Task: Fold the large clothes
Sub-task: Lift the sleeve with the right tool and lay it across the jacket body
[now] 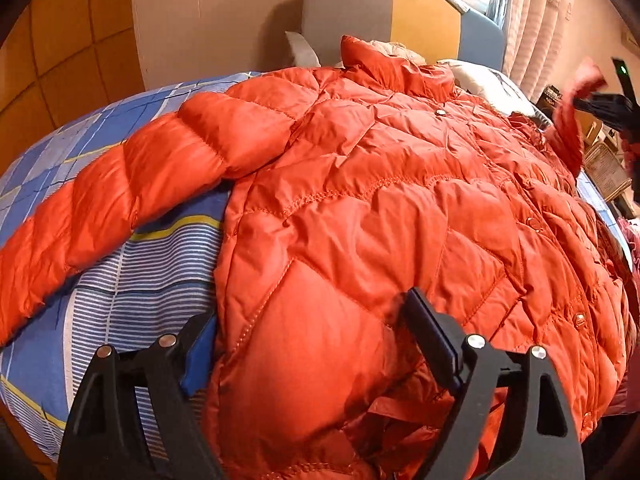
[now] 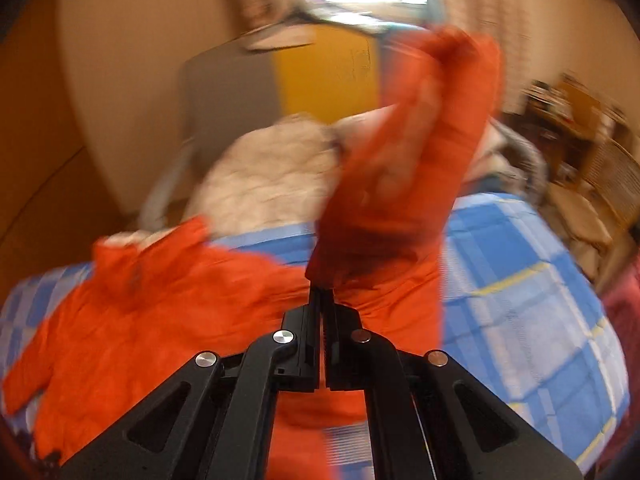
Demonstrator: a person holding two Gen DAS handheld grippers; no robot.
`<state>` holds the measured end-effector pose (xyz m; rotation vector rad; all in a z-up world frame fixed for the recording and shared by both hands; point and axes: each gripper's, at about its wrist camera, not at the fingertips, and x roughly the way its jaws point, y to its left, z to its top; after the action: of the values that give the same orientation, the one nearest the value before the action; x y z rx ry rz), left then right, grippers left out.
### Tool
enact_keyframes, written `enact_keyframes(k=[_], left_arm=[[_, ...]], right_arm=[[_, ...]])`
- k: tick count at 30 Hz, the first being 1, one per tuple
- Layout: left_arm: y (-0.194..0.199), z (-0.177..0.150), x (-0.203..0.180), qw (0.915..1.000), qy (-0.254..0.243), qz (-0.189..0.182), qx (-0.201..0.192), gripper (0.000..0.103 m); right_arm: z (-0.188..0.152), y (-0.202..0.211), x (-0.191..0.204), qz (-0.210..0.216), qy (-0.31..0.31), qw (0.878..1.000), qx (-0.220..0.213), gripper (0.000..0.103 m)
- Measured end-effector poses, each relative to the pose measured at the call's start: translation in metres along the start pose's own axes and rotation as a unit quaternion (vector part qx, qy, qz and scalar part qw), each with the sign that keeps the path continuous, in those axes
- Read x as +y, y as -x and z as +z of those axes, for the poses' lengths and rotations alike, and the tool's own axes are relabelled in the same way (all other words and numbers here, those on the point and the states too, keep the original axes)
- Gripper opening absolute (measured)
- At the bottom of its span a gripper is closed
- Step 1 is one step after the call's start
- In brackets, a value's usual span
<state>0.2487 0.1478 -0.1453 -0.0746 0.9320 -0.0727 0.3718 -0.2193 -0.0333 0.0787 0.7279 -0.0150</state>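
Observation:
An orange quilted down jacket (image 1: 380, 184) lies spread front-up on a bed with a blue plaid sheet (image 1: 132, 280). Its left sleeve (image 1: 112, 200) stretches out over the sheet. My left gripper (image 1: 312, 328) is open, its fingers straddling the jacket's lower hem. My right gripper (image 2: 323, 292) is shut on the jacket's other sleeve (image 2: 408, 168) and holds it lifted above the bed; this view is blurred. The right gripper also shows in the left wrist view (image 1: 600, 104), holding the raised sleeve at the far right.
A grey and yellow headboard (image 1: 380, 16) stands behind the bed. White pillows (image 2: 272, 176) lie near the jacket's collar. Curtains and a window (image 1: 532, 8) are at the back right. Cluttered shelves and boxes (image 2: 580, 128) stand to the right of the bed.

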Motion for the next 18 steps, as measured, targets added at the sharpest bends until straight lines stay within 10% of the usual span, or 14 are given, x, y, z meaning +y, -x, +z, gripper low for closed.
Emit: enact_keyframes(k=[9, 15, 18], left_arm=[[0.006, -0.006, 0.002, 0.9998, 0.012, -0.013, -0.010, 0.083], [0.012, -0.009, 0.003, 0.9994, 0.023, -0.023, -0.015, 0.083], [0.019, -0.011, 0.006, 0.9989, 0.032, -0.026, -0.022, 0.082]], right_arm=[[-0.045, -0.040, 0.172, 0.103, 0.118, 0.986, 0.063, 0.001], [-0.066, -0.054, 0.220, 0.136, 0.128, 0.978, 0.092, 0.004], [-0.066, -0.049, 0.222, 0.154, 0.101, 0.979, 0.087, 0.046]])
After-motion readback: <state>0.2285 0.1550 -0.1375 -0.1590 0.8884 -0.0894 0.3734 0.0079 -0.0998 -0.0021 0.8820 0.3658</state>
